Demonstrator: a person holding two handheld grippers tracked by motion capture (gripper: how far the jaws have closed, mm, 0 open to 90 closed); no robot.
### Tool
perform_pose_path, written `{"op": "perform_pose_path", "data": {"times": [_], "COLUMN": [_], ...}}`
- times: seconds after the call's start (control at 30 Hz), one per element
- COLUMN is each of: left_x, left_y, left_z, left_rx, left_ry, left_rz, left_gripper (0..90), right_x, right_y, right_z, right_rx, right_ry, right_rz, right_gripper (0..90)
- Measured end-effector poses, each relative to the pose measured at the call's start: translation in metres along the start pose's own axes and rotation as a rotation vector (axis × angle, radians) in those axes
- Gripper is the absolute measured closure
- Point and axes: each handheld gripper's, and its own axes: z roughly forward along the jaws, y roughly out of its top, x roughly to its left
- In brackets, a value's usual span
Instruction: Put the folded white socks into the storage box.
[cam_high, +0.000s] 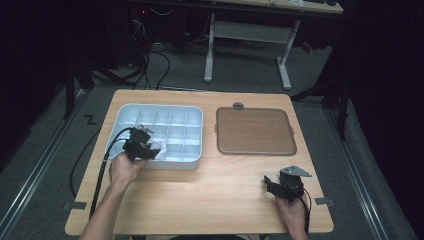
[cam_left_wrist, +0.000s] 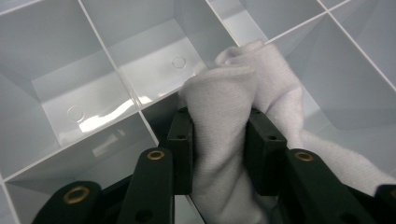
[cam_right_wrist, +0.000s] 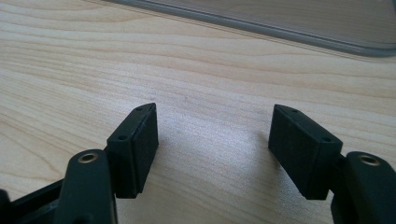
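The left hand-held gripper (cam_left_wrist: 218, 149) is pinching the white knitted cloth (cam_left_wrist: 233, 135) over the pale grey compartmented plastic tray (cam_high: 192, 135); loosely bunched, it risks draping across a divider. The right hand-held gripper (cam_right_wrist: 214, 149) is sitting open.

A light wooden table (cam_high: 220, 195) carries two things side by side. On its left part lies a pale grey tray (cam_high: 192, 159) split into many square compartments. To the right of it, apart from it, lies a flat brown lid (cam_high: 255, 131) with rounded corners and a small tab at its far edge.
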Motion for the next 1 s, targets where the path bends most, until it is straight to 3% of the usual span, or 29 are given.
{"op": "perform_pose_path", "data": {"times": [0.07,0.2,0.53,0.63,1.0], "left_x": [0.002,-0.002,-0.002,-0.003,-0.001], "left_y": [0.002,-0.001,0.001,0.003,0.009], "left_z": [-0.002,-0.004,-0.005,-0.01,-0.024], "left_rx": [-0.012,-0.032,-0.044,-0.065,-0.095], "left_ry": [-0.007,0.026,0.019,0.016,-0.02], "left_rz": [-0.013,0.025,0.005,0.012,-0.034], "left_gripper": [63.7,61.4,58.4,52.7,49.3], "right_x": [0.0,0.0,0.0,0.0,0.0], "right_y": [0.0,0.001,0.001,0.001,0.001], "right_z": [0.0,0.001,0.001,0.001,0.001], "right_rx": [-0.001,0.0,-0.001,-0.001,-0.001], "right_ry": [0.004,0.004,0.004,0.003,0.002], "right_rz": [-0.002,-0.004,0.001,0.002,0.003], "right_gripper": [33.4,33.4,33.4,33.4,33.5]}}
